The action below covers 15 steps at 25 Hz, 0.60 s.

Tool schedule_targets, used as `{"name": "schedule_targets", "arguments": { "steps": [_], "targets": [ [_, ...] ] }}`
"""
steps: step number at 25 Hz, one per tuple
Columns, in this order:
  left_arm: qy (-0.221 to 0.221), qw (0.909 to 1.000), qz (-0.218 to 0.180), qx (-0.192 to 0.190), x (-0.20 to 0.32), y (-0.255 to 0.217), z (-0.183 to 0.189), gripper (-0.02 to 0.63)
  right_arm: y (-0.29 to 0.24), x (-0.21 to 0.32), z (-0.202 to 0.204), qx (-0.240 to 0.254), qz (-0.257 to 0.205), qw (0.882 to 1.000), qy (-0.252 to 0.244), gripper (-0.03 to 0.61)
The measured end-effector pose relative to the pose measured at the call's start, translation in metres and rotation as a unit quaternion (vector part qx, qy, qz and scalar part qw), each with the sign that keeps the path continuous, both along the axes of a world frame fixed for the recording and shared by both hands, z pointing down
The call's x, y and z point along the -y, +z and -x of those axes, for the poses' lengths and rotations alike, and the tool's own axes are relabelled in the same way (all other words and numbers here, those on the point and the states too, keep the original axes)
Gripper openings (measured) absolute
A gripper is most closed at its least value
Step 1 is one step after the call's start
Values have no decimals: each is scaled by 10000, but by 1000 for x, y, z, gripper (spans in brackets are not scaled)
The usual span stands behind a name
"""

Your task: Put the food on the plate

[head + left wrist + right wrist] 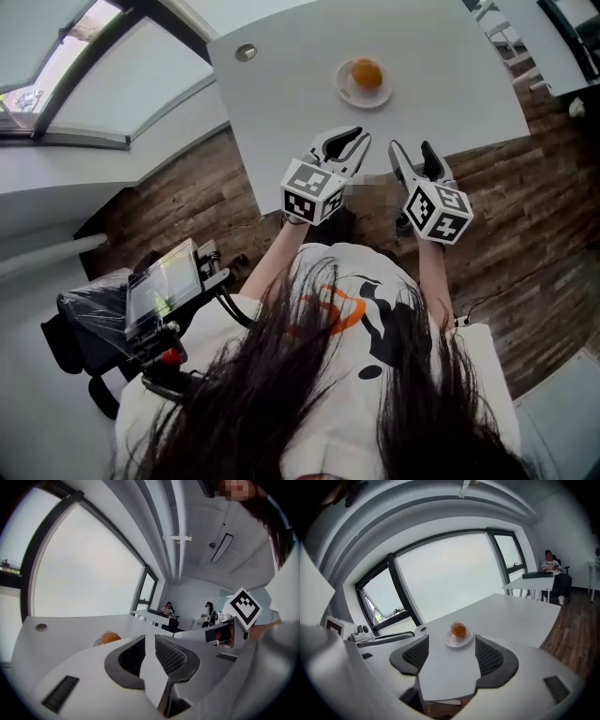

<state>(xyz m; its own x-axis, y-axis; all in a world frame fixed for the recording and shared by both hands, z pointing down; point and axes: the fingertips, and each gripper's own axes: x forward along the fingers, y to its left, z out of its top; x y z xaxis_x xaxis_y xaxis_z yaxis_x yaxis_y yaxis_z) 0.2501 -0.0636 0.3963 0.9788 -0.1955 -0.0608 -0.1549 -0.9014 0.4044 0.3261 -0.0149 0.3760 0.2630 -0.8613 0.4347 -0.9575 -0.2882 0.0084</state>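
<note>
- Far across the table (281,84), head view: food (366,73) on plate (349,92); left gripper (339,145) and right gripper (417,159) at the near edge, well apart from it.
- Left gripper (150,639) view: jaws slightly apart, empty; food (110,637) beyond, leftward.
- Right gripper (452,639) view: jaws wide apart, empty; food (459,630) on plate (449,643) beyond.

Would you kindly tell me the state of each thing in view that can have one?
Food: resting on the plate, no gripper touching it.
Plate: flat on the table, holding the food.
Left gripper: jaws a narrow gap apart, empty.
Right gripper: jaws wide apart, empty.
</note>
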Motion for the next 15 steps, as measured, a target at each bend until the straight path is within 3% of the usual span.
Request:
{"name": "schedule_targets", "arguments": {
  "steps": [2, 5, 6, 7, 10, 15],
  "targets": [
    [-153, 9998, 114, -24, 63, 13, 12, 69, 11, 67, 12, 12, 107, 9998, -174, 321],
    [-709, 9954, 641, -72, 157, 39, 25, 69, 29, 174, 23, -18, 582, 9957, -727, 316],
    [-754, 9947, 689, -77, 179, 43, 26, 69, 33, 196, 24, 5, 593, 9954, -754, 246],
    [-745, 9948, 684, -78, 191, 46, 27, 69, 34, 208, 25, 50, 556, 9957, -735, 238],
    [-702, 9956, 617, -62, 175, 41, 24, 69, 31, 195, 24, 116, 495, 9959, -744, 238],
    [-758, 9947, 700, -3, 89, 33, 21, 69, 22, 121, 30, 33, 615, 9923, -1072, 238]
  ]
}}
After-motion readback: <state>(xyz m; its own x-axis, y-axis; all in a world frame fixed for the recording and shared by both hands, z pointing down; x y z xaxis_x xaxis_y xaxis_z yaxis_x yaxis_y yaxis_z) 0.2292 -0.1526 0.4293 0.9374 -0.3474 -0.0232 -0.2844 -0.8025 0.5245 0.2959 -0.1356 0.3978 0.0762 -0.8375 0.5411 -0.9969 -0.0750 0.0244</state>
